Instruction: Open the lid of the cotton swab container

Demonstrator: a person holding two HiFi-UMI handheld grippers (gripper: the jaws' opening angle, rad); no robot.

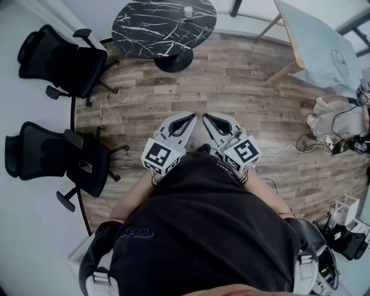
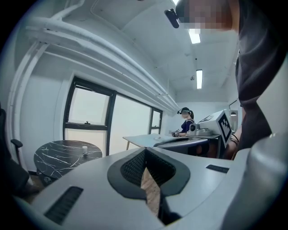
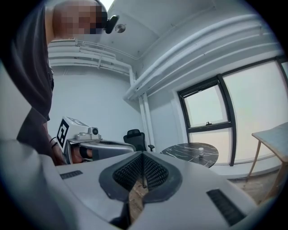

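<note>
Two black office chairs (image 1: pixel 58 60) stand at the far left, on the edge of the wooden floor (image 1: pixel 243 87), and play no part in the task.

The left gripper (image 1: pixel 189 118) is held close to the person's body and points forward over the floor. In its own view, the ribbed pads are pressed together with nothing between them.

Ahead of both grippers, across the open floor, stands a round black marble table (image 1: pixel 150 23). The cotton swab container (image 1: pixel 188 11) is a small white pot standing upright near the table's far edge, well apart from both grippers. It is too small in every view to tell how its lid sits, but nothing is near it.

The right gripper (image 1: pixel 209 118) is just beside the left one and also points forward. Its jaws are closed tight and empty too.

A pale wooden table (image 1: pixel 318 46) stands at the far right, with cables and gear on the floor beyond it.

I judge that the task has not properly started and this is the approach. The next move calls for closing the gap to the round table and spreading both pairs of jaws. Most likely one gripper would then steady the pot's body while the other takes the lid. Because the pot is small and light, it could tip or slide if the lid is pulled before the body is held.
</note>
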